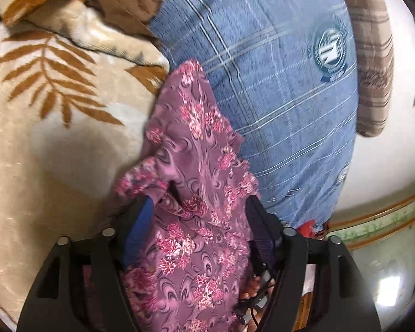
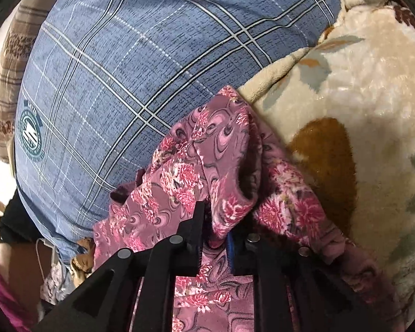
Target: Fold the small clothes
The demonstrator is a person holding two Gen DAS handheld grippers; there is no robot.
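Floral garment point(image 1: 196, 221), mauve with pink blossoms, is draped between the fingers of both grippers. In the left wrist view the left gripper point(image 1: 200, 207) is seen with its jaws set wide apart; the cloth fills the gap and spills over the blue pad of the left finger point(image 1: 141, 221), but whether the pads press on it cannot be told. From there the cloth runs forward as a narrowing, rumpled strip whose far tip lies at the seam between two bed coverings.

In the right wrist view the right gripper point(image 2: 215, 221) is seen nearly closed, and a bunched fold of the garment point(image 2: 229, 188) is pinched between its fingers. More cloth hangs to either side of the jaws and beneath them.

Ahead of the left gripper and to its right, a blue plaid sheet point(image 1: 276, 83) bearing a round crest is spread; ahead and to its left, a cream blanket point(image 1: 55, 110) with brown leaf shapes is laid. For the right gripper the sides are swapped: the sheet point(image 2: 124, 69) is ahead-left, the blanket point(image 2: 359, 110) ahead-right. Beyond the sheet a brown striped pillow point(image 1: 373, 55) is seen at the bed's far edge.
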